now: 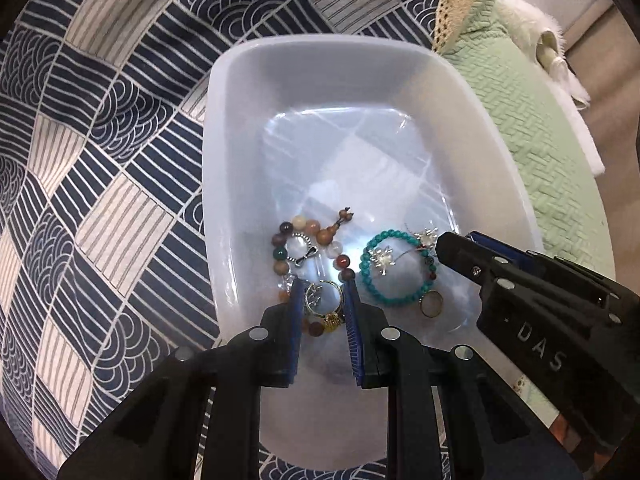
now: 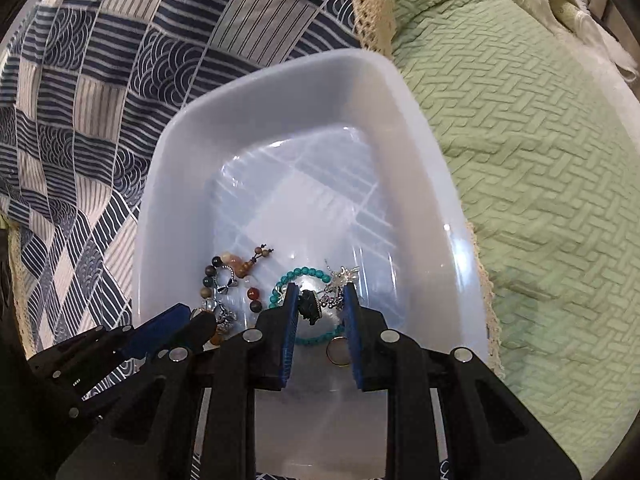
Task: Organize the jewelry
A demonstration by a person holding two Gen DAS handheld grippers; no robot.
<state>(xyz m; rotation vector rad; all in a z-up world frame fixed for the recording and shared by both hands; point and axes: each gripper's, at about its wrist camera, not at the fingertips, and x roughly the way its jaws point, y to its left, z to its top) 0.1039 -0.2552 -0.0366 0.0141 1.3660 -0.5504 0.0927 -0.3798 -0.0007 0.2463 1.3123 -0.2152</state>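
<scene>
A: Left gripper (image 1: 323, 288) pose?

B: Angled down into the white bin (image 1: 224, 128), jaws parted, straddling a gold ring (image 1: 326, 304) without clamping it.

A: Right gripper (image 2: 320, 294)?

B: Same downward tilt, just beside the left. Jaws parted; a dark green ring (image 2: 309, 304) sits against the left pad, possibly hanging there, contact unclear.

A: Inventory?

B: All jewelry lies at the bin's near end. Two bracelets: one multicolour bead bracelet (image 1: 288, 248), one turquoise bracelet (image 1: 394, 268). Two silver flower charms (image 1: 380, 258) on the turquoise loop. One plain band (image 1: 431, 303) touching it. One silver bow ring (image 1: 305, 250).

A: Support surface?

B: Navy patterned cloth (image 1: 100, 120), green quilt (image 2: 540, 160) adjoining.
</scene>
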